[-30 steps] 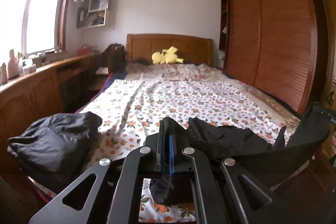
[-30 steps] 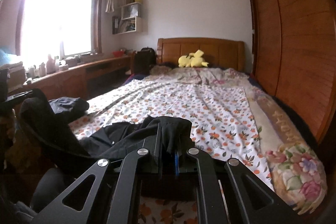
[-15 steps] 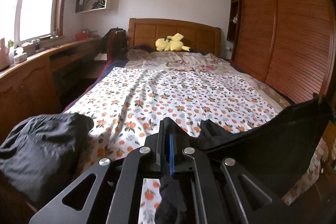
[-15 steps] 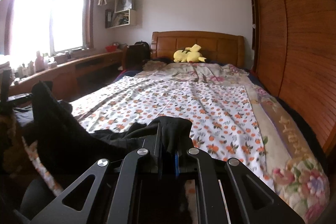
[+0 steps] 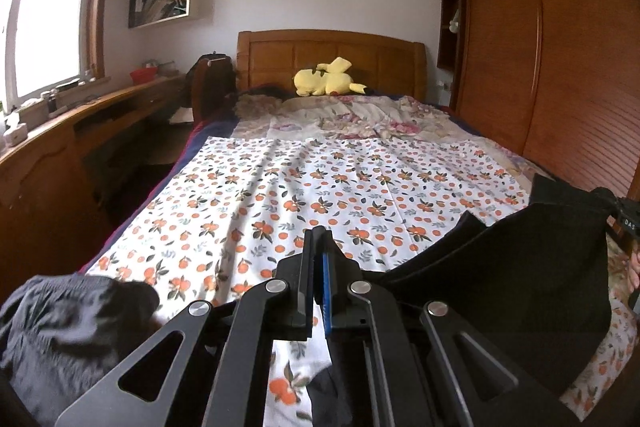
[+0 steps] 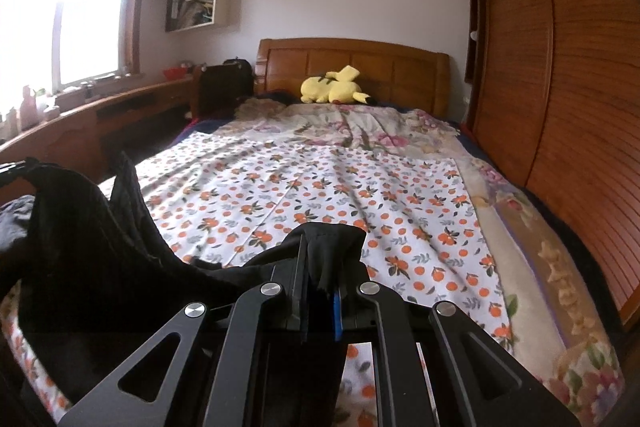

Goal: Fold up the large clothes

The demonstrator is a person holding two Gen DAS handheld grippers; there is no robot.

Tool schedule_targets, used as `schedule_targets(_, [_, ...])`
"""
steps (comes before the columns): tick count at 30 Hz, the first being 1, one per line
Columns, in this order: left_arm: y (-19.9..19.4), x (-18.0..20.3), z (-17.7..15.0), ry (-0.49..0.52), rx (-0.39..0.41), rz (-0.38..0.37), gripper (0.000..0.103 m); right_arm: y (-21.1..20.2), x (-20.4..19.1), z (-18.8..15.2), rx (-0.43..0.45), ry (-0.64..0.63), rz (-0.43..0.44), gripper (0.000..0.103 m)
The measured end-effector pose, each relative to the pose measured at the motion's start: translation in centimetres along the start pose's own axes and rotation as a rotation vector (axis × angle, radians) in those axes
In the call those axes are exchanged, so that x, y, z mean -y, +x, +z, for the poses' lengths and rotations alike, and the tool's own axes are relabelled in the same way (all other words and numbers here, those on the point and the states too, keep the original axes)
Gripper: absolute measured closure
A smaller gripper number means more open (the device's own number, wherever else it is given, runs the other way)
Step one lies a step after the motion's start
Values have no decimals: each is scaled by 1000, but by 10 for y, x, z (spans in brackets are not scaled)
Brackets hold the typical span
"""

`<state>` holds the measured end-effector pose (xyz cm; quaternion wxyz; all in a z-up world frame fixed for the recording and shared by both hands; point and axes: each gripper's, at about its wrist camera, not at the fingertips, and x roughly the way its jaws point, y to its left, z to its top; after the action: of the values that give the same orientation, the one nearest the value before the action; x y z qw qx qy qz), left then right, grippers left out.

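Observation:
A large black garment (image 5: 520, 279) hangs stretched between my two grippers above the foot of the bed. In the left wrist view my left gripper (image 5: 318, 241) is shut on one edge, and cloth trails beneath its fingers (image 5: 326, 393). The garment runs right to the other gripper (image 5: 624, 223) at the frame's edge. In the right wrist view my right gripper (image 6: 320, 243) is shut on a bunched corner of the black garment (image 6: 340, 247). The rest sags leftward (image 6: 80, 247) over the orange-print sheet (image 6: 340, 195).
A second dark garment (image 5: 60, 327) lies crumpled at the bed's near left corner. A yellow plush toy (image 5: 326, 77) sits by the wooden headboard (image 5: 332, 59). A wooden desk (image 5: 60, 135) runs along the left, and a slatted wardrobe (image 5: 568, 67) lines the right.
Both grippers have moved forward over the bed toward the headboard, carrying the black garment. It now hangs spread and taut between them instead of lying bunched on the sheet.

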<state>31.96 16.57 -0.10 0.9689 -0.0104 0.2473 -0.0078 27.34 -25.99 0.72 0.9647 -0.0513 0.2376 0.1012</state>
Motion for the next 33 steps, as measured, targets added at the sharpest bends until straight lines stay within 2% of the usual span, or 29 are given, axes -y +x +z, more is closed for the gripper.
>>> schedule_targets(7, [55, 2, 9, 27, -26, -6, 99, 60, 0, 3, -52, 11, -36, 95])
schedule_targets(9, [74, 3, 8, 43, -53, 4, 95, 76, 1, 1, -83, 26, -34, 94])
schedule_targets(10, [82, 4, 6, 53, -70, 12, 90, 86, 2, -1, -111, 44, -21, 88])
schedule_targets(11, [88, 4, 3, 58, -85, 27, 71, 93, 3, -2, -132, 56, -23, 70])
schedule_targets(12, [93, 2, -1, 53, -96, 35, 59, 97, 3, -4, -138, 64, -47, 41])
schedule_targets(13, [96, 1, -6, 47, -102, 16, 40, 97, 3, -6, -121, 73, -80, 35])
schedule_targets(14, [96, 2, -10, 46, -105, 4, 37, 96, 3, -7, -118, 76, -69, 35])
schedule_targets(18, [93, 5, -31, 81, -129, -9, 37, 93, -7, -16, -152, 57, -56, 38])
schedule_targets(22, [78, 12, -52, 112, -131, -36, 25, 76, -24, -32, -174, 0, -56, 40])
schedule_targets(27, [57, 26, -72, 138, -128, -82, 17, 54, -39, -54, -211, 0, -25, 46])
schedule_targets(29, [49, 32, -78, 150, -125, -101, 10, 44, -47, -63, -228, 2, -12, 48])
schedule_targets(33, [31, 47, -91, 174, -119, -135, 8, 27, -63, -79, -263, 3, 15, 54])
